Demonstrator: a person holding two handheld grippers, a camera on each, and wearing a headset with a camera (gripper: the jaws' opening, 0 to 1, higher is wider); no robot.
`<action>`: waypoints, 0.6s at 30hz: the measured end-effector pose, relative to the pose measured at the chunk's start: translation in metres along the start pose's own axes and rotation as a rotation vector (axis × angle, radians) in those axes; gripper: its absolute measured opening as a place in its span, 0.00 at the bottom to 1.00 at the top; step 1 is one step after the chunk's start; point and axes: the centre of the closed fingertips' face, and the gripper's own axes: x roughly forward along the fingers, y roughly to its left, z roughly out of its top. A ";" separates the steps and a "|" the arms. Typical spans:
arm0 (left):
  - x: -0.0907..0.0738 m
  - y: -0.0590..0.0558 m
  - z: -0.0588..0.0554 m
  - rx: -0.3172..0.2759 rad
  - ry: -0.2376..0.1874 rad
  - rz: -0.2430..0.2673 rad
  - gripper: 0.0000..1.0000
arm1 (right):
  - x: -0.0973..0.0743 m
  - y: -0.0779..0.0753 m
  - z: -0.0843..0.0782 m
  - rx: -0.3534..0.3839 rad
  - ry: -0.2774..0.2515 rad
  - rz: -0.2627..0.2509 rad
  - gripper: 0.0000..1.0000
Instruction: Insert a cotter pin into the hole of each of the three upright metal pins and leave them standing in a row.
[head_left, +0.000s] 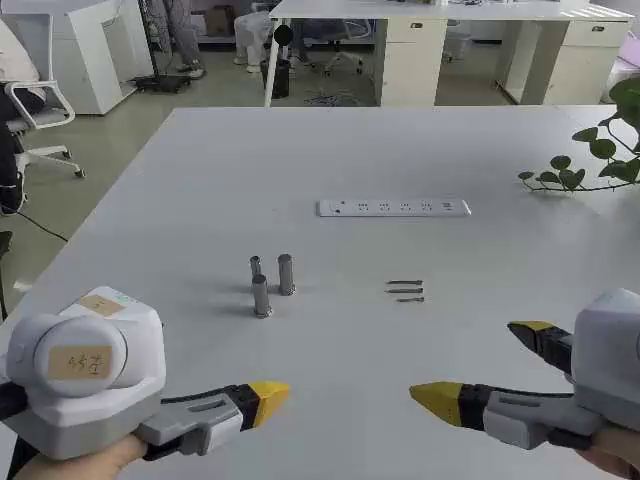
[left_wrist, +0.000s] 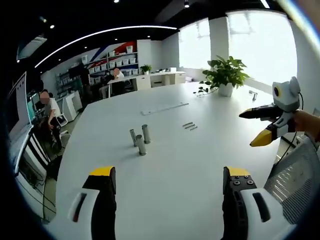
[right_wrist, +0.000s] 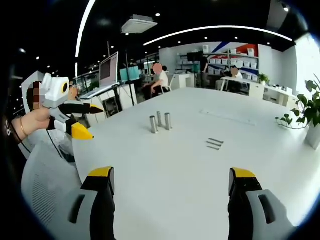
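Nearest, left gripper and right gripper, jaws of each spread wide, clamped on nothing.
Three metal pins upright in a tight cluster rather than a row, on the near side of the power strip, toward its left end, well ahead of both grippers and touching neither. Three cotter pins flat, side by side, also on the near side of the power strip, below its middle, apart from the metal pins, none inserted. All on a white table. One leafy plant beyond the power strip's right end.
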 end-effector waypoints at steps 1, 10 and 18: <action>0.000 0.000 0.000 0.003 0.000 0.000 0.87 | -0.001 -0.001 0.001 0.001 -0.001 -0.001 0.90; -0.001 0.000 -0.001 -0.002 0.000 0.004 0.86 | -0.002 -0.002 0.001 -0.011 0.004 -0.003 0.90; -0.002 0.001 -0.005 0.000 0.012 0.004 0.85 | -0.001 0.004 -0.002 -0.005 0.017 0.017 0.88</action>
